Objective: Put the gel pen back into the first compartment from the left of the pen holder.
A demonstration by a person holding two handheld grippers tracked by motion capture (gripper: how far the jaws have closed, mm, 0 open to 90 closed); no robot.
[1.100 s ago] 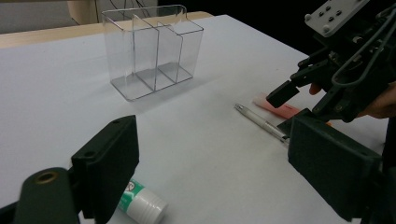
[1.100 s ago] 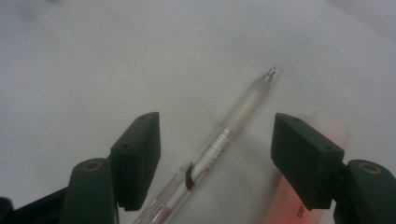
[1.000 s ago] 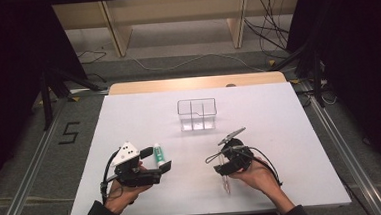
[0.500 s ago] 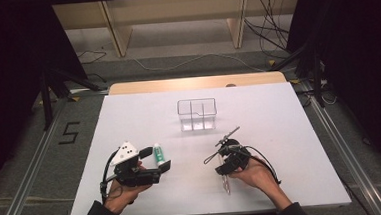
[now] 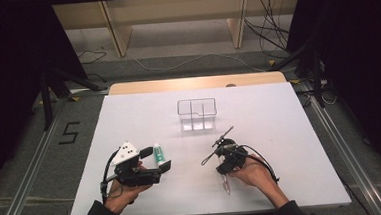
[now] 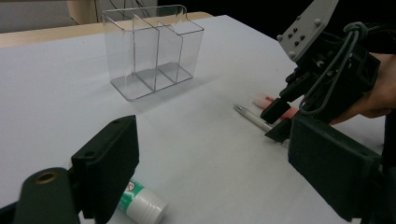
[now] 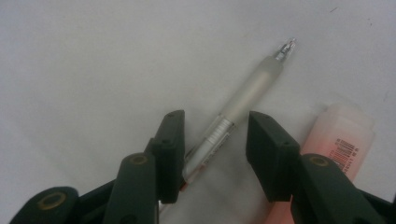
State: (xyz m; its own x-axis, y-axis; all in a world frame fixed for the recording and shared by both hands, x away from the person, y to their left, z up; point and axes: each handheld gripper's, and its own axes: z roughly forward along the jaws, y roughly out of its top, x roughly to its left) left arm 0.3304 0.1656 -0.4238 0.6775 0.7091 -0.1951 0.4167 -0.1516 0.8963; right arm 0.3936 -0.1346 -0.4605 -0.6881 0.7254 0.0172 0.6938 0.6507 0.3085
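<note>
table [image 5: 290, 131]: white top, both hands at the near edge
organizer [image 5: 197, 114]: clear, three compartments, mid-table, well apart from both grippers
right gripper [image 7: 212, 144]: pointed down over pen, jaws have just been closing, not yet pinching
left gripper [image 6: 210, 158]: jaws wide apart, nothing gripped
pink tube [image 7: 343, 140]: just outside one right jaw
pen [image 7: 243, 105]: flat on table, barrel between right jaws, tip pointing away from them
</note>
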